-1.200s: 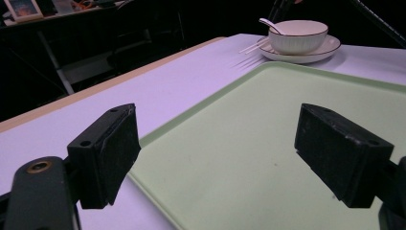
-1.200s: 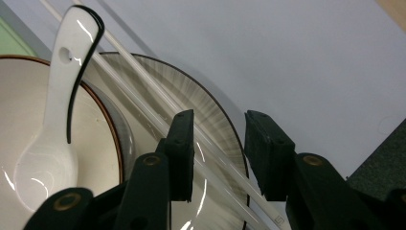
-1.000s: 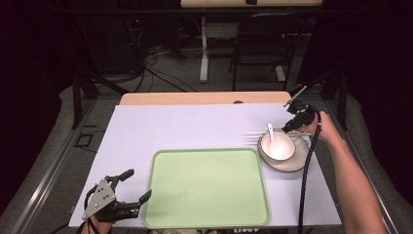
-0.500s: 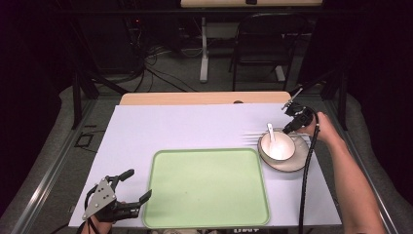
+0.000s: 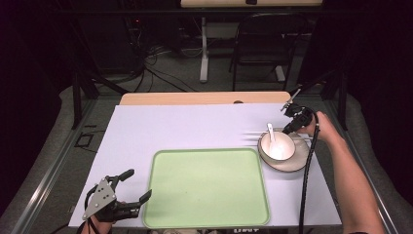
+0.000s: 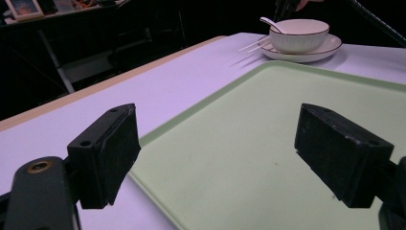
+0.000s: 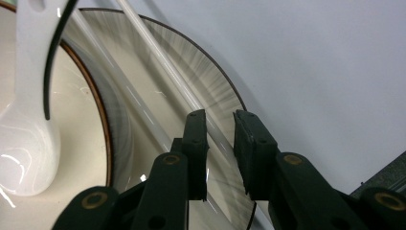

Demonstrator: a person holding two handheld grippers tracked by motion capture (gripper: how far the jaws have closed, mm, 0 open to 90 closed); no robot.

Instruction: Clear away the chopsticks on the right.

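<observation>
Two white chopsticks [image 7: 163, 62] lie across the rim of the round beige ceramic plate [image 7: 210, 81] beside the white bowl [image 5: 276, 146] holding a white spoon [image 7: 28, 120]. The right gripper [image 7: 220, 148] has just been closing, one chopstick between its narrowed jaws. The left gripper [image 6: 215, 143] gapes wide over the pale green plastic tray [image 5: 204, 190].

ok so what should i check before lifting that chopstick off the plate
1. One chopstick between the jaws of the right gripper, which have just been closing: ok
2. Pads pressing firmly on it: cannot tell
3. Second chopstick outside the gap: ok
4. Spoon and bowl clear of the jaws: ok
5. Tray bare for setting down: ok
6. Left gripper open, holding nothing: ok
</observation>
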